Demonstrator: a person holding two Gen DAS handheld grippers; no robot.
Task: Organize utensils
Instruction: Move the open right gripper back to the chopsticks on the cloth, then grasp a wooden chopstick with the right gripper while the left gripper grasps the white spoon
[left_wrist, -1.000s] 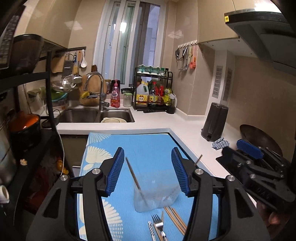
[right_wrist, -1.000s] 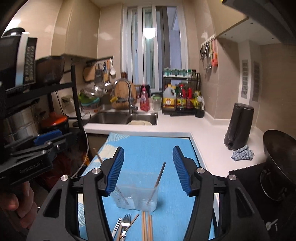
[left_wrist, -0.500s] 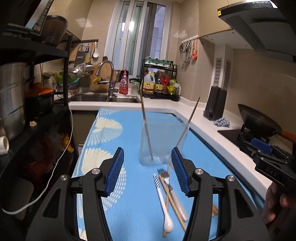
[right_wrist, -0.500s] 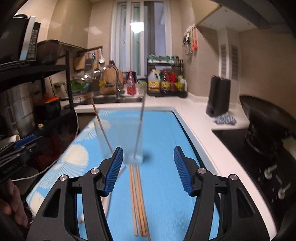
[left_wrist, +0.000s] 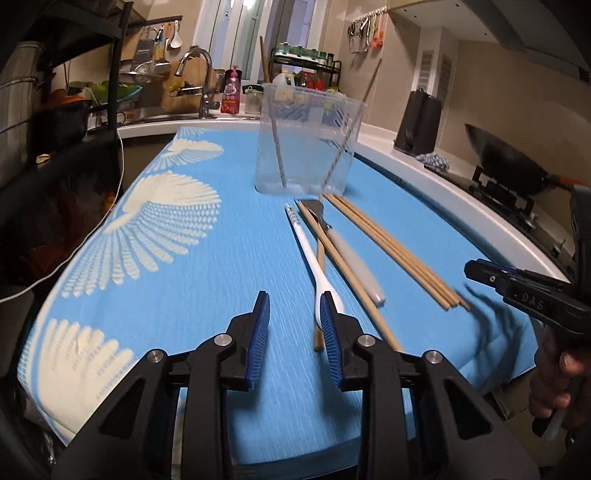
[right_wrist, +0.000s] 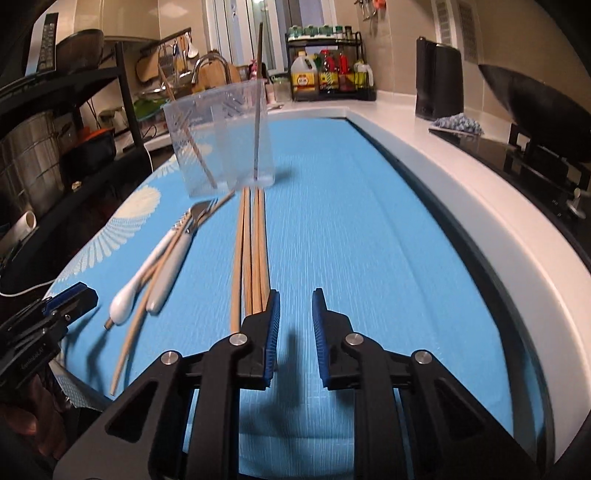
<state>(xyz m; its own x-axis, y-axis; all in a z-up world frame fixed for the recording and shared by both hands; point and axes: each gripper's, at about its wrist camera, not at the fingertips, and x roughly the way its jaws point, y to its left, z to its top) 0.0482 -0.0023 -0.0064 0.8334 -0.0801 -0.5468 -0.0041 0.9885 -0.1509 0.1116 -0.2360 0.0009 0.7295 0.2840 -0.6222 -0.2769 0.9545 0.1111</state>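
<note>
Hovering low over the blue mat (left_wrist: 177, 280), the left gripper (left_wrist: 294, 328) and right gripper (right_wrist: 294, 332) both stand spread, gripping nothing. The chopsticks (right_wrist: 255, 251), white spoon (left_wrist: 314, 258) and fork (left_wrist: 343, 247) lie mid-mat — just before the clear cup (left_wrist: 306, 144), toward the far edge.

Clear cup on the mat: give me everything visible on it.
The cup is a clear, faintly frosted plastic tumbler, squarish, with an open rim wider than its base. It stands upright on the blue mat, beyond the loose utensils. Two chopsticks lean inside, tips at the bottom, tops sticking out above the rim and splayed apart. The fork and the bundle of chopsticks lie with their far ends near its base; whether they touch it is unclear. Neither gripper touches it.
</note>
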